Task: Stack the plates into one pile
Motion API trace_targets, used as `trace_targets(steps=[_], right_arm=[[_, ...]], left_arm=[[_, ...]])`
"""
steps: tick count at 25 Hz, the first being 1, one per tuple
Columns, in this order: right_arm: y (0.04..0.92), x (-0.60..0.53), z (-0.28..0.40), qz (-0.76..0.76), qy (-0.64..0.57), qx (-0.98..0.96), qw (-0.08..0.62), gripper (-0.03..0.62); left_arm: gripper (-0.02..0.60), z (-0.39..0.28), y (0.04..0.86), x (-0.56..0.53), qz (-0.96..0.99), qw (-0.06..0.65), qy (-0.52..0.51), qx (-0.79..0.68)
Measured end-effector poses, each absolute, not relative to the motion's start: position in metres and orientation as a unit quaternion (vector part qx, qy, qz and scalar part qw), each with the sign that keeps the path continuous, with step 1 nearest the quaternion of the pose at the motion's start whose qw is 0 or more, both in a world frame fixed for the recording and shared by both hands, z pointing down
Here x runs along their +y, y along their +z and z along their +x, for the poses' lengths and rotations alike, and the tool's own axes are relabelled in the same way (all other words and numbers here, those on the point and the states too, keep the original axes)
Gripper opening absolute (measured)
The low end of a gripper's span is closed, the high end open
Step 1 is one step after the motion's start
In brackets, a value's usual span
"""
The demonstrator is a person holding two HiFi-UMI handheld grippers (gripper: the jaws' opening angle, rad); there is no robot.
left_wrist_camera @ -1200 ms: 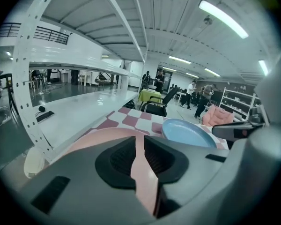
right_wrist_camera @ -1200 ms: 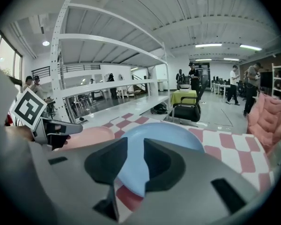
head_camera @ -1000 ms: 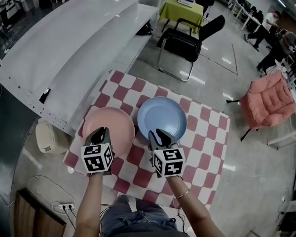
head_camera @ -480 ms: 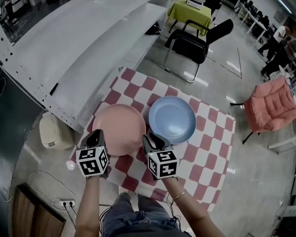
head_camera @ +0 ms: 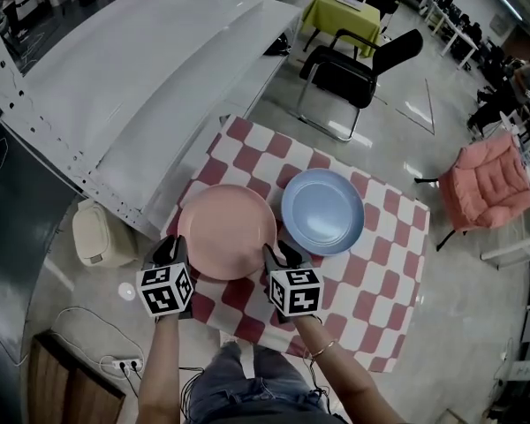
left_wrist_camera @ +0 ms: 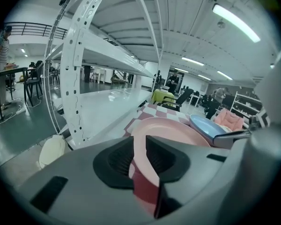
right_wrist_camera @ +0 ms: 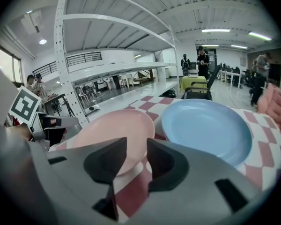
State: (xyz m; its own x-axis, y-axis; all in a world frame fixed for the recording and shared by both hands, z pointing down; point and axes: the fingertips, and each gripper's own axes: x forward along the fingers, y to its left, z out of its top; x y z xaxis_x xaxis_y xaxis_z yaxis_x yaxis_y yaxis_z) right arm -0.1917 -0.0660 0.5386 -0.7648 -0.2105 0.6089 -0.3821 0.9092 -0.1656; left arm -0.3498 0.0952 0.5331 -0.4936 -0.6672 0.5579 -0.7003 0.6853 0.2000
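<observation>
Head view: checked cloth (head_camera: 371,299) amid grey floor (head_camera: 402,82); left gripper (head_camera: 170,250) and right gripper (head_camera: 281,254), jaws just opening, loosely straddle pink plate (head_camera: 227,230) rim.

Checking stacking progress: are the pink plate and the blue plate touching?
Apart. The right gripper view shows a strip of checkered cloth between the pink plate and the blue plate.

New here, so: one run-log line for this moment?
left gripper, right gripper: jaws just opening, pink plate rim in gap, ungripped | blue plate alongside
</observation>
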Motion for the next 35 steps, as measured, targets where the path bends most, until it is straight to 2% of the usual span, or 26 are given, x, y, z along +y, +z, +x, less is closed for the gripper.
trace_targets(steps=[12, 24, 35], right_arm=[[0.565, -0.077, -0.201, 0.204, 0.183, -0.905, 0.327, 0.153], [0.584, -0.082, -0.209, 0.207, 0.201, -0.894, 0.342, 0.153], [0.576, -0.076, -0.209, 0.195, 0.192, -0.899, 0.342, 0.153]], left_arm=[[0.126, -0.383, 0.565, 0.087, 0.406, 0.353, 0.015, -0.843], [0.119, -0.384, 0.588, 0.066, 0.425, 0.379, 0.038, -0.821], [0.095, -0.379, 0.574, 0.066, 0.433, 0.365, 0.041, -0.823]])
